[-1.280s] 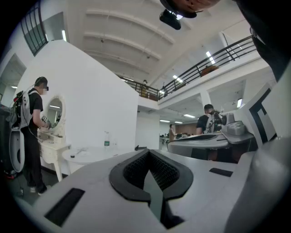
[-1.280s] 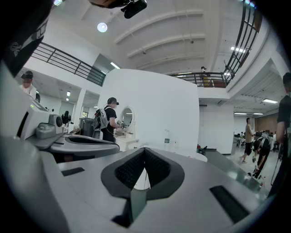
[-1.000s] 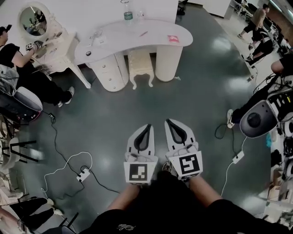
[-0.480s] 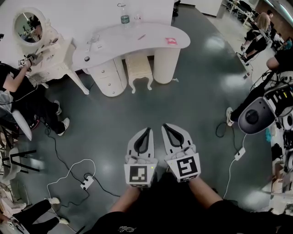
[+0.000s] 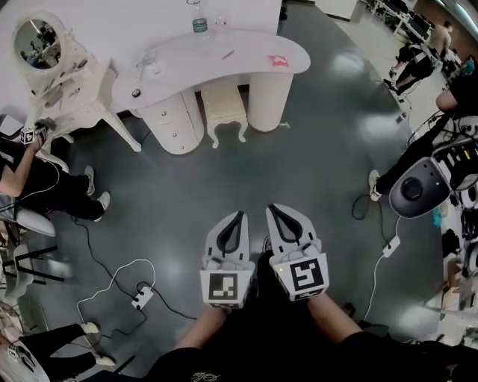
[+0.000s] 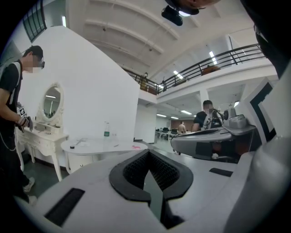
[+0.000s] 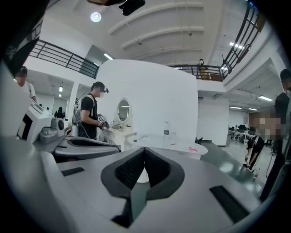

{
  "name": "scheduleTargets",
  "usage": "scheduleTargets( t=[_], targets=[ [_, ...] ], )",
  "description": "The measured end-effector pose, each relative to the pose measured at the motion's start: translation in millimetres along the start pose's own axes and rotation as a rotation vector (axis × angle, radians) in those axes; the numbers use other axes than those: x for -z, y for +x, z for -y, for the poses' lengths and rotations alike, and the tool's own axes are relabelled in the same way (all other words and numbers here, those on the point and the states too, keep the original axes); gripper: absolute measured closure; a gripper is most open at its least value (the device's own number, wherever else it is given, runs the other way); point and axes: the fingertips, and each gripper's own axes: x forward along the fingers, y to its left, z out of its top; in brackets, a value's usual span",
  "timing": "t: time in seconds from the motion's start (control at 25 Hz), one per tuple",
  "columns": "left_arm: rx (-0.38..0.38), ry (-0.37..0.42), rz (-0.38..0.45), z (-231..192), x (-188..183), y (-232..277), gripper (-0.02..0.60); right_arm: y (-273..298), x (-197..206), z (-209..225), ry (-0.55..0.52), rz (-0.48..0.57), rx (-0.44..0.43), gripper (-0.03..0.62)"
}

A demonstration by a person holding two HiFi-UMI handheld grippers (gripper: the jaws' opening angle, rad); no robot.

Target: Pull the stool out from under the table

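**Both grippers clenched and empty, well short of the table**

The left gripper [image 5: 237, 218] and right gripper [image 5: 276, 210] are held side by side. Each has its jaws pressed together on nothing and points toward the curved white table [image 5: 224, 58], well apart from it. The cream stool [image 5: 225, 108] stands tucked under the table, between its drawer unit [image 5: 175, 123] and round pedestal [image 5: 267, 101]. A water bottle [image 5: 198, 22] stands on the table's far edge.
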Motion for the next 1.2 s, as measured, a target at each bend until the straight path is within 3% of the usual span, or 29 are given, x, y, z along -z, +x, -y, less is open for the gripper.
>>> scheduleTargets(
  t=[0.4, 0.76, 0.96, 1.2],
  targets=[
    [-0.052, 0.086, -0.070, -29, -6, 86, 0.577, 82, -14, 63, -0.026, 0.029, -0.074, 0.589],
    [-0.045, 0.093, -0.149, -18, -8, 177, 0.577, 133, -5, 156, 0.048, -0.049, -0.107, 0.589],
    [-0.044, 0.191, -0.242, -24, -10, 210, 0.577, 152, 2, 191, 0.080, -0.141, -0.172, 0.589],
    [-0.089, 0.290, -0.270, -77, -46, 264, 0.577, 221, -21, 216, 0.023, -0.163, -0.246, 0.589]
  ],
)
